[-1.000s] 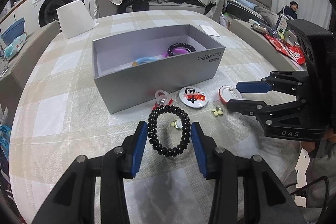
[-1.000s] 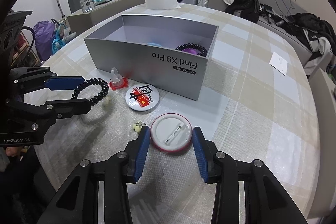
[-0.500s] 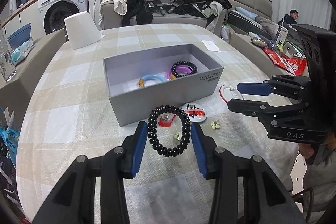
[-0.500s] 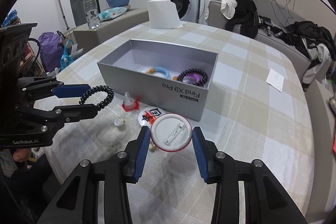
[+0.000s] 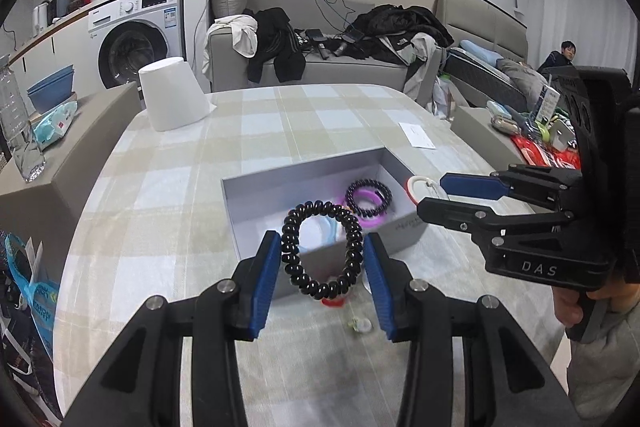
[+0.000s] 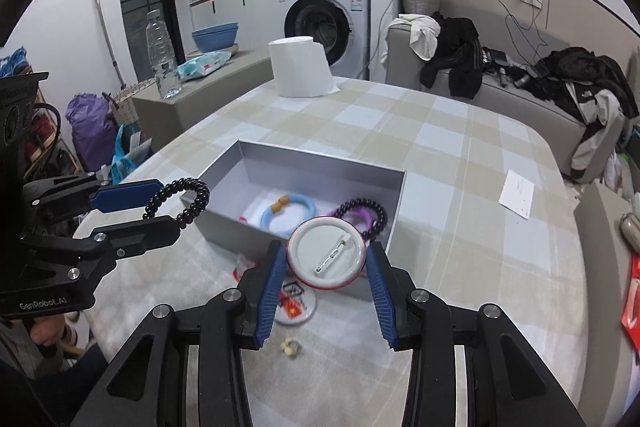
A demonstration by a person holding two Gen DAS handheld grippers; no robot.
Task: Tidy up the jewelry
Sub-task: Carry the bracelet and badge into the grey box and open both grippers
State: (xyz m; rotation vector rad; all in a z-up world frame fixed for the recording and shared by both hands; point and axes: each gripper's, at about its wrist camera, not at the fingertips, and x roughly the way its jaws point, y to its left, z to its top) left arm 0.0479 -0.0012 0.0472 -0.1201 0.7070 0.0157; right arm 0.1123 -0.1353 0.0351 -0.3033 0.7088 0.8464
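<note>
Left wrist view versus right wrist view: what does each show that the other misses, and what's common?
Only left wrist: a seated person far right.
Only right wrist: the pin-back badge's clasp side in the right gripper, a printed badge on the table, and a purple bag.
Both: the grey box, the black bead bracelet in the left gripper, and the washing machine.

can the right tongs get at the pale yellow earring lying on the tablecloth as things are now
Probably not yet: the right tongs are shut on the round pin badge, so the pale yellow earring lies unobstructed on the tablecloth, but the jaws are full.
</note>
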